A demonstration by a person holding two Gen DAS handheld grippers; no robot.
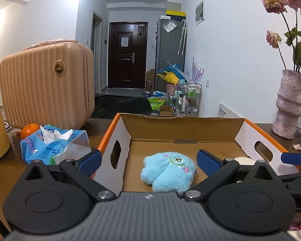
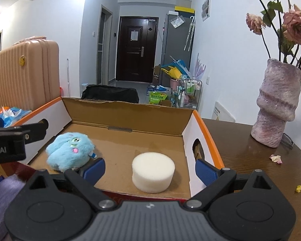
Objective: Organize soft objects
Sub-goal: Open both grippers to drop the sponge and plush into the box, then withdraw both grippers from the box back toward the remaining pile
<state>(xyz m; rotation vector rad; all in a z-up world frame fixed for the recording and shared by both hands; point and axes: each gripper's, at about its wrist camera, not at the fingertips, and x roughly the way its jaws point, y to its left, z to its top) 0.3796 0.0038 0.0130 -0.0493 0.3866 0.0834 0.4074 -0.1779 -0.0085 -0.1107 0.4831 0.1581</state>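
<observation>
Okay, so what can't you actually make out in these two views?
- Left wrist view: white sponge mostly hidden behind the left hand-held gripper finger.
- Right wrist view: blue plush toy, underside hidden; tissue pack partly hidden behind the cardboard box wall.
- Both views: tissue pack print too small.

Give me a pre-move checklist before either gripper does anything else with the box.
1. Blue plush toy inside the cardboard box: ok.
2. White foam puck inside the box, upright: ok.
3. Toy and puck apart, not stacked: ok.
4. Left gripper open and holding nothing: ok.
5. Right gripper open and holding nothing: ok.
6. Other soft objects left outside the box: cannot tell.
</observation>
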